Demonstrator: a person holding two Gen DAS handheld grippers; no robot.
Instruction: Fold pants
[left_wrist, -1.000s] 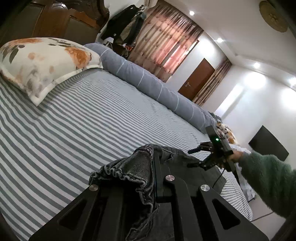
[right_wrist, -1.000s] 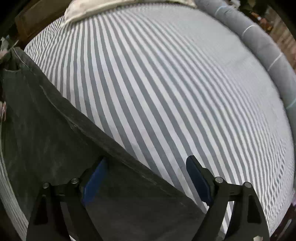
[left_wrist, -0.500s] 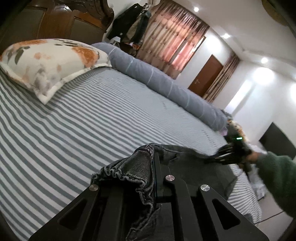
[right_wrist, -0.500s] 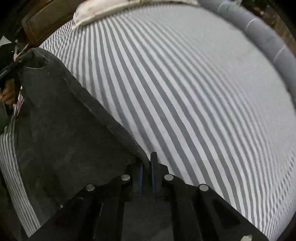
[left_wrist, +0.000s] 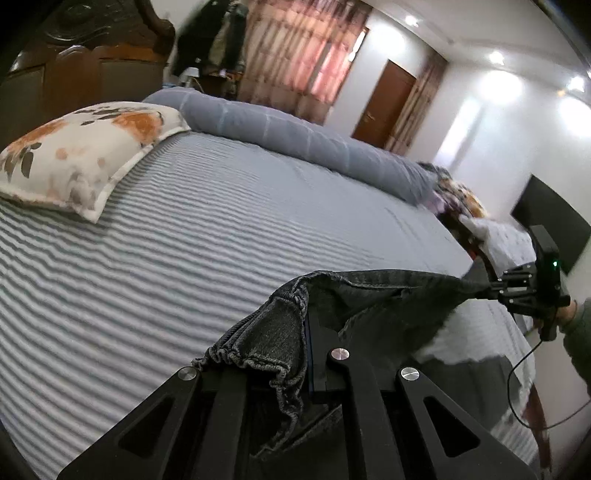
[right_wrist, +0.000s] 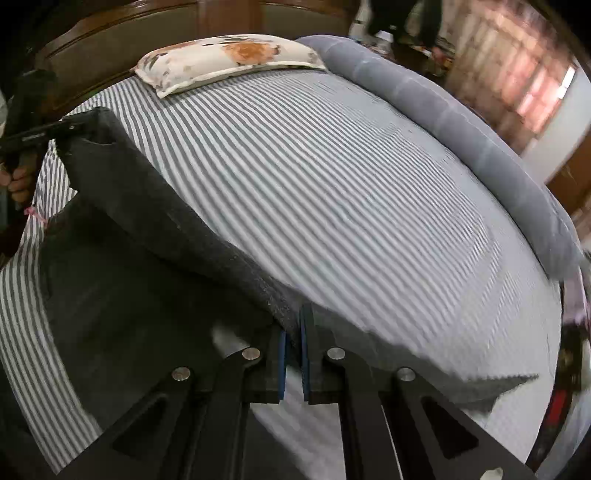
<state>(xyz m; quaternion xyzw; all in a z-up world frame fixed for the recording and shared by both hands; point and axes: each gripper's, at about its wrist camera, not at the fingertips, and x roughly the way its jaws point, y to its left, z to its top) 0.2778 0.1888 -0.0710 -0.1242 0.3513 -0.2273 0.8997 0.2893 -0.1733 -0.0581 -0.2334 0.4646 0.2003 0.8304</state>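
Dark grey denim pants (left_wrist: 376, 295) hang stretched between my two grippers above the striped bed. My left gripper (left_wrist: 308, 332) is shut on the gathered waistband end (left_wrist: 273, 339). My right gripper (right_wrist: 293, 332) is shut on the other end of the pants (right_wrist: 147, 229), with the edge running taut up to the left gripper (right_wrist: 70, 129). In the left wrist view the right gripper (left_wrist: 484, 286) is at the far right, clamped on the cloth, held by a hand in a green sleeve.
The bed has a grey-and-white striped sheet (left_wrist: 184, 258). A floral pillow (left_wrist: 81, 147) lies at the head, by the wooden headboard (right_wrist: 147, 33). A long grey bolster (left_wrist: 314, 144) runs along the far side. A cable (left_wrist: 524, 376) dangles from the right gripper.
My right gripper went from open over the pants' edge to shut on it, then lifted. The pants now hang taut between both grippers, raised off the sheet.
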